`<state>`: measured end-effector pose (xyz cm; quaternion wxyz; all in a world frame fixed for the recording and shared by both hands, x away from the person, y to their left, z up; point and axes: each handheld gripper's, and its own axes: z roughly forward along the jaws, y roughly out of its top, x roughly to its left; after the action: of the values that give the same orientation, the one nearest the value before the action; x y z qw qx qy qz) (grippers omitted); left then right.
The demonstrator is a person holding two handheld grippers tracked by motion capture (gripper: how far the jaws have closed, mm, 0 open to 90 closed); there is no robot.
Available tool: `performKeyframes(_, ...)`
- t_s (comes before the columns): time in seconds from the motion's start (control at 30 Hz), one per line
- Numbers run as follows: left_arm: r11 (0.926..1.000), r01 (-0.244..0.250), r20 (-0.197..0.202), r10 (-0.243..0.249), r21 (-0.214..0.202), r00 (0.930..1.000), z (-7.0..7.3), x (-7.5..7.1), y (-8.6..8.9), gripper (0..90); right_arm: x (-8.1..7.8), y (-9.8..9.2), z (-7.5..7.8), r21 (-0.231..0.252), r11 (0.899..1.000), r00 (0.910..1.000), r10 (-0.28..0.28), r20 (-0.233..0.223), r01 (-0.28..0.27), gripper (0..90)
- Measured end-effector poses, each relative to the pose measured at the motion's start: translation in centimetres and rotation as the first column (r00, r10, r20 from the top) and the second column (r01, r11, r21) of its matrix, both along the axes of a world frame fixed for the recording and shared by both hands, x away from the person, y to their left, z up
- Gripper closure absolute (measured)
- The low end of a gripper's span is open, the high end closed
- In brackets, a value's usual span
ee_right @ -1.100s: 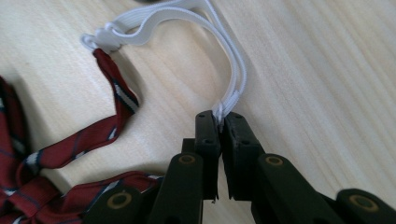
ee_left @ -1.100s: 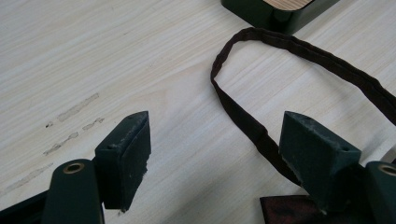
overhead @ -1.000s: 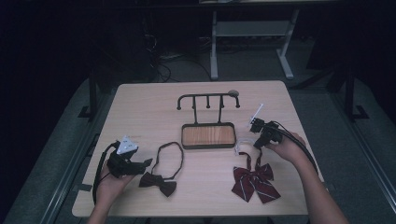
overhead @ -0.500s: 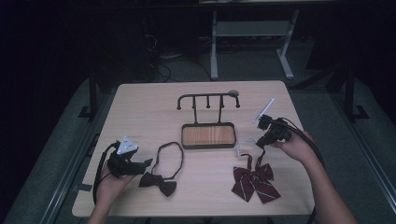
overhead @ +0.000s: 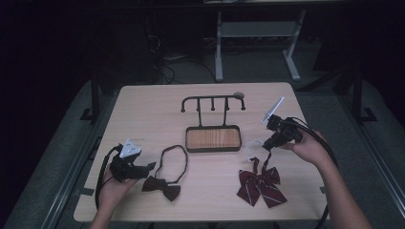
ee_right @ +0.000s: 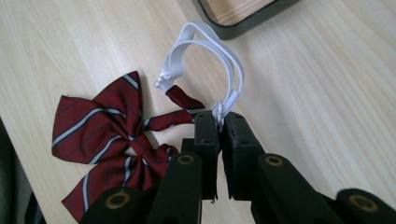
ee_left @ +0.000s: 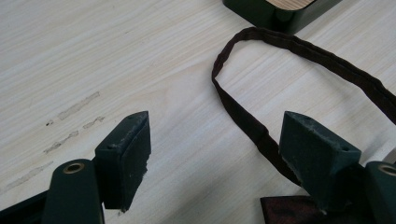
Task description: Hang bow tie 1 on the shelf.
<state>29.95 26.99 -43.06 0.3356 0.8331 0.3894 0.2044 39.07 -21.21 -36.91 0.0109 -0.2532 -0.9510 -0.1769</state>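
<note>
The white elastic loop point(ee_right: 205, 60) of the red striped bow tie point(ee_right: 109, 149) is now pinched in the right tongs point(ee_right: 219, 122), jaws clamped tight on the band just where its strands gather. Compared with a second ago, the right hand point(overhead: 309, 148) has drawn back toward the desk's right edge and tipped its tool, and the loop stands up off the wood instead of lying flat. The bow itself still rests on the desk point(overhead: 143, 109), in the high view at the front right, just below the right tongs point(overhead: 265, 145); only the strap end is raised. So I judge the grip is made and the lift is only starting.

Beyond it sits the hanger stand point(overhead: 213, 101) with its wooden tray point(overhead: 213, 138) at the desk's middle, pegs bare. That looks like the destination, so the loop will need to stay open enough to slip over a peg.

Over on the left, nothing has shifted: the left tongs point(overhead: 145, 168) hover wide open beside the dark bow tie point(overhead: 162, 187), which lies at the front left with its strap point(ee_left: 280, 51) curling up toward the tray. In the left gripper view that strap runs between the spread jaws, close against one of them, but nothing is gripped yet.
</note>
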Motion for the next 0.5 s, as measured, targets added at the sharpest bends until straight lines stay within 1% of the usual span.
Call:
performKeyframes(0.07,1.0000,0.001,0.000,-0.001,0.002,1.0000,0.0,0.0,0.0,25.5,-0.3,0.2,0.3,-0.002,1.000,1.0000,0.008,0.000,-0.008,84.2)
performKeyframes(0.17,1.0000,0.002,0.000,-0.002,0.000,1.0000,0.0,0.0,0.0,25.5,-0.5,0.4,0.7,-0.004,1.000,0.9997,0.022,0.014,-0.022,84.2)
performKeyframes(0.23,1.0000,0.002,0.000,-0.002,0.000,1.0000,0.0,0.0,0.0,25.5,-0.8,0.5,1.4,0.006,1.000,0.9992,0.030,0.026,-0.031,84.2)
performKeyframes(0.33,1.0000,0.004,0.001,-0.004,0.002,1.0000,0.0,0.0,0.0,25.5,-1.0,0.6,1.9,0.007,0.999,0.9990,0.039,0.022,-0.039,84.2)
performKeyframes(0.37,1.0000,0.006,0.001,-0.006,0.006,1.0000,0.0,0.0,0.0,25.5,-1.1,0.7,2.3,0.003,0.999,0.9984,0.048,0.029,-0.049,84.3)
performKeyframes(0.4,1.0000,0.006,0.001,-0.006,0.006,1.0000,0.0,0.0,0.0,25.5,-1.1,0.7,2.3,0.003,0.999,0.9984,0.048,0.029,-0.049,84.3)
performKeyframes(0.5,1.0000,0.005,0.001,-0.005,0.004,1.0000,0.0,0.0,-0.1,25.5,-1.4,0.9,3.0,-0.002,0.998,0.9977,0.058,0.034,-0.058,84.3)
